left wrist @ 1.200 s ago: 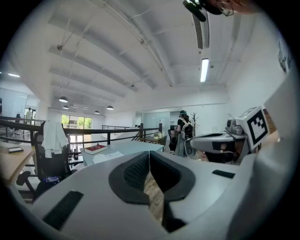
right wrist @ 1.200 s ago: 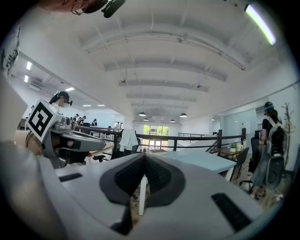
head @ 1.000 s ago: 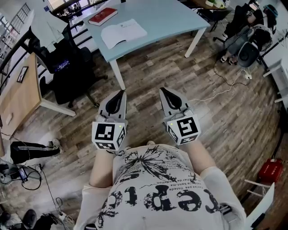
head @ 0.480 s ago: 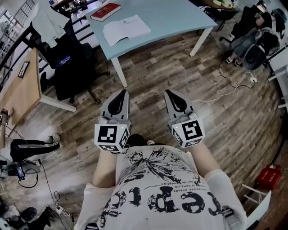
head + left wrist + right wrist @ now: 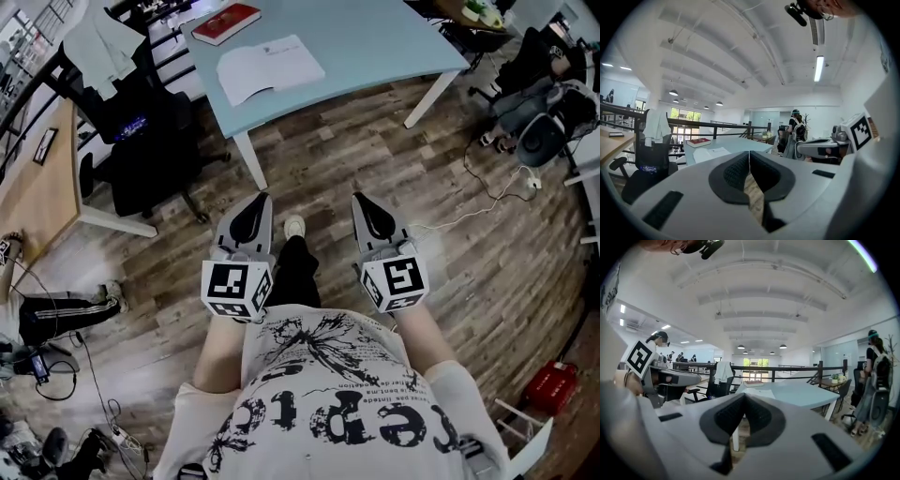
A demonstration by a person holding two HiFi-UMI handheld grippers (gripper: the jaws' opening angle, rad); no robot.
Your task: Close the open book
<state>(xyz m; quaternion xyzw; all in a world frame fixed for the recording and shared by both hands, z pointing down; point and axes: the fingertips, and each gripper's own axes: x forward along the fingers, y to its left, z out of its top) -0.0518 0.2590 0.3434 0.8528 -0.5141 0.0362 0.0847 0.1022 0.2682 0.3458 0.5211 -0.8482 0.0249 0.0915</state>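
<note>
The open book (image 5: 272,67) lies flat with white pages up on the light blue table (image 5: 375,42), well ahead of both grippers. It also shows as a pale sheet in the left gripper view (image 5: 711,151) and the right gripper view (image 5: 761,392). My left gripper (image 5: 262,197) and right gripper (image 5: 360,199) are held side by side over the wooden floor, short of the table's near edge. Each points at the table with its jaws shut and nothing between them (image 5: 749,153) (image 5: 743,395).
A closed red book (image 5: 225,22) lies on the table beyond the open one. A black office chair (image 5: 150,141) with a white garment (image 5: 98,42) stands left of the table, beside a wooden desk (image 5: 37,187). Cables (image 5: 478,202) and bags (image 5: 548,103) are at the right.
The table and books have come nearer as the person walks toward them, and a foot now shows between the grippers. Both grippers stay shut and side by side.
</note>
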